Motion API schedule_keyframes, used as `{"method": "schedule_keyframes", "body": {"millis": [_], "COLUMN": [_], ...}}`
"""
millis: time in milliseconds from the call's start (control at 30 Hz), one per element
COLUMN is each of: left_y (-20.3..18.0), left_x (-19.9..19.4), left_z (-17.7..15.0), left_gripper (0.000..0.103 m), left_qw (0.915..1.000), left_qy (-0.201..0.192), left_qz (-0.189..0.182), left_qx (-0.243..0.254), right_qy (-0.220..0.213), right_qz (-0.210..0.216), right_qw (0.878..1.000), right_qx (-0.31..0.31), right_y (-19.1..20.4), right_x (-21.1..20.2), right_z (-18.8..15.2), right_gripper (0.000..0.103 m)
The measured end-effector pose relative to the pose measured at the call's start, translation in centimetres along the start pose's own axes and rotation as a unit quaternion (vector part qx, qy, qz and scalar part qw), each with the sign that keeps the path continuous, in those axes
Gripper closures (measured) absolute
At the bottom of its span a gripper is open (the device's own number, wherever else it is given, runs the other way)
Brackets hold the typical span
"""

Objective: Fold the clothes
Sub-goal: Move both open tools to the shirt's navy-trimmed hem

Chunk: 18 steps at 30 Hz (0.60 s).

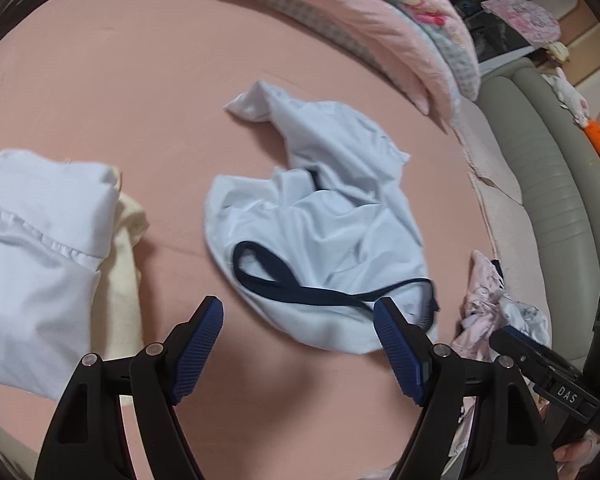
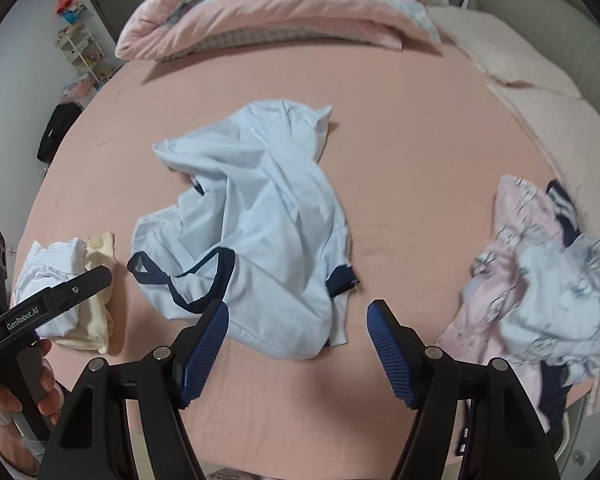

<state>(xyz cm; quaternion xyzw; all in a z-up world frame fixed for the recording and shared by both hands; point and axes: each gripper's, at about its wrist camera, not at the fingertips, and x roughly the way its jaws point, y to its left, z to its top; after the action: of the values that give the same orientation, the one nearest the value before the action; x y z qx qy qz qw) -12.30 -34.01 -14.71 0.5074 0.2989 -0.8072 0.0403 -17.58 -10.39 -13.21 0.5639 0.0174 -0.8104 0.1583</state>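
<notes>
A crumpled light-blue shirt with navy trim [image 1: 332, 216] [image 2: 256, 216] lies in the middle of the pink bed. My left gripper [image 1: 298, 308] hovers open just in front of the shirt's navy collar, nothing between its blue pads. My right gripper [image 2: 296, 312] is open too, above the shirt's near hem, empty. The left gripper's body [image 2: 52, 296] also shows at the left edge of the right wrist view, held by a hand [image 2: 4, 400]. The right gripper's body [image 1: 548, 376] shows at the lower right of the left wrist view.
A folded stack of white and pale-yellow clothes [image 1: 40, 248] [image 2: 72, 292] sits to the left. A heap of unfolded pink and patterned clothes [image 2: 540, 272] [image 1: 496, 312] lies to the right. A rolled pink quilt [image 2: 276, 8] is at the far end. The padded headboard [image 1: 556, 184] runs along the right.
</notes>
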Motion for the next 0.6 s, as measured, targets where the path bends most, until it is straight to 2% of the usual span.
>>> {"method": "schedule_keyframes", "body": {"millis": [200,600], "left_y": [1.7,2.4], "left_x": [2.2,5.5], "left_z": [0.7,2.2], "left_gripper": [0.026,0.026], "left_qw": [0.9996,0.9972], "left_qy": [0.022,0.064], "left_qz": [-0.001,0.036], "left_qx": [-0.018,0.013], "right_qy": [0.020,0.057], "right_qz": [0.017,0.028], "right_qw": [0.999,0.997], "right_qx": [0.020,0.043], "right_y": [0.2,0.9], "right_x": [2.8,6.6], "right_z": [0.0,1.6], "right_gripper": [0.031,0.031]}}
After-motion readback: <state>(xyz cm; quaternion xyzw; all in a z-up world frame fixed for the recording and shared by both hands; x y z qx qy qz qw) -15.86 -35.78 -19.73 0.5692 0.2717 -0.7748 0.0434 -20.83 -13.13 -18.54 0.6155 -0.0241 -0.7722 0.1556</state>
